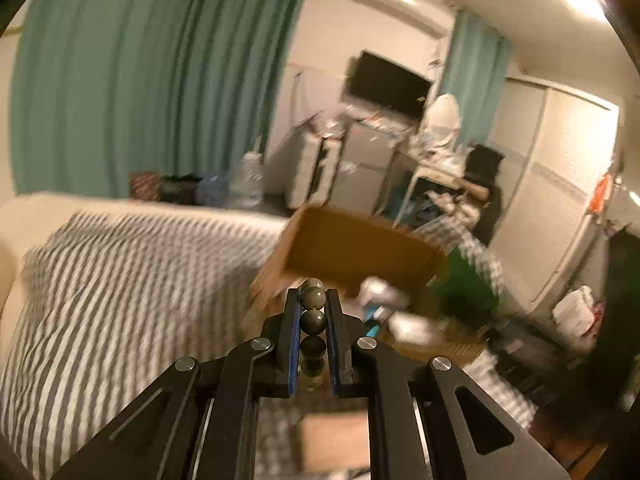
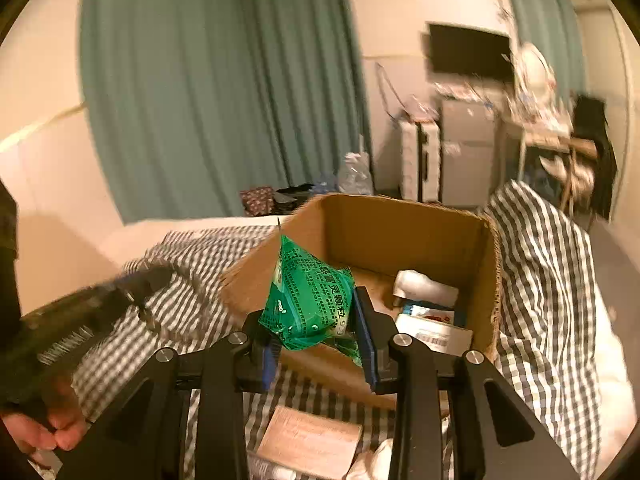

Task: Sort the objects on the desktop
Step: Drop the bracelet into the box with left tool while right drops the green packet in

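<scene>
Left wrist view first: off to the far side hangs a teal curtain, and below it a bed under a grey-and-white checked blanket. At the middle, the left gripper is clamped on a string of dark olive beads, which run in a line down between its blue-padded fingers. Just past the fingertips stands an open cardboard box, blurred, with white packets and something green beside its right edge. Further right a black television hangs on the wall above a cluttered desk.

Right wrist view, from the left: a hand grips the blurred handle of the other tool low in the corner. Next comes the checked blanket, then the right gripper, its fingers pinching a crumpled green packet printed with Chinese characters. That packet is held above the near rim of the cardboard box, which already contains a white roll and flat printed packages. A light brown card lies on the blanket below the gripper. The blanket bunches up high against the box's right wall.
</scene>
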`<state>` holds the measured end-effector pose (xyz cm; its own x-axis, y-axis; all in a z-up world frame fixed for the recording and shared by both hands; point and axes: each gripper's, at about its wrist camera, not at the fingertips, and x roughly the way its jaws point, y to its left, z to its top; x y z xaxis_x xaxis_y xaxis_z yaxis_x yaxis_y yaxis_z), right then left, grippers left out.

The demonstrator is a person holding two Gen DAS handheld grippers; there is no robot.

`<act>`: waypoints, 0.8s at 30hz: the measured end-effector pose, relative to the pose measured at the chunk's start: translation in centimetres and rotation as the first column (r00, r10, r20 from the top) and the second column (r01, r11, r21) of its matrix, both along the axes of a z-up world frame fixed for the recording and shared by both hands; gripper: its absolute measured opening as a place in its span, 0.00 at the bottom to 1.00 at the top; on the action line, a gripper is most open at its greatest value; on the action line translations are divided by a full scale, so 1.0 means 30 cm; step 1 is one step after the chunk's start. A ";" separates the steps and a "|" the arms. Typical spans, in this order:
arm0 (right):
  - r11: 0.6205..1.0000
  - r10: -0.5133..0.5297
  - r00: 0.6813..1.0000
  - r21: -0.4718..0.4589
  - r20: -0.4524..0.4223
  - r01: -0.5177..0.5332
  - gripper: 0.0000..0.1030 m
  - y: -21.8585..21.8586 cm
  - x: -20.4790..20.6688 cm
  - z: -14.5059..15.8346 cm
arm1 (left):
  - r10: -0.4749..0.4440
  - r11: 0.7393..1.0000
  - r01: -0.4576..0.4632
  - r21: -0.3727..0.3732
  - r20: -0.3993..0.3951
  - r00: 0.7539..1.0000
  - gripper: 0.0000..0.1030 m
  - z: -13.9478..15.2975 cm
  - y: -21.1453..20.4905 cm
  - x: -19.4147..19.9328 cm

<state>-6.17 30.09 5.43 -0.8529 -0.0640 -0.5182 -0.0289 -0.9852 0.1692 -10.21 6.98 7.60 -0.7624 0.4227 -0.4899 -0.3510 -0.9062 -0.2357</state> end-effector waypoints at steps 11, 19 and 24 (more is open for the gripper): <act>0.991 -0.003 0.998 -0.134 0.070 0.013 0.33 0.135 -0.210 -0.139 | -0.099 0.992 0.103 -0.067 0.062 0.993 0.11 -0.046 0.291 -0.246; 0.978 -0.091 0.994 -0.182 0.056 0.100 0.64 0.213 -0.172 -0.150 | 0.008 0.990 0.005 -0.140 0.092 0.996 0.70 -0.111 0.290 -0.260; 0.983 -0.102 0.992 -0.144 0.071 0.112 0.64 0.177 -0.110 -0.156 | 0.079 0.990 -0.068 -0.124 0.079 0.994 0.83 -0.094 0.160 -0.175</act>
<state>-9.46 35.42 0.75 -0.8248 -0.0539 -0.5628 -0.1479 -0.9402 0.3068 -15.45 11.79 4.79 -0.7432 0.3008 -0.5976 -0.2660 -0.9524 -0.1486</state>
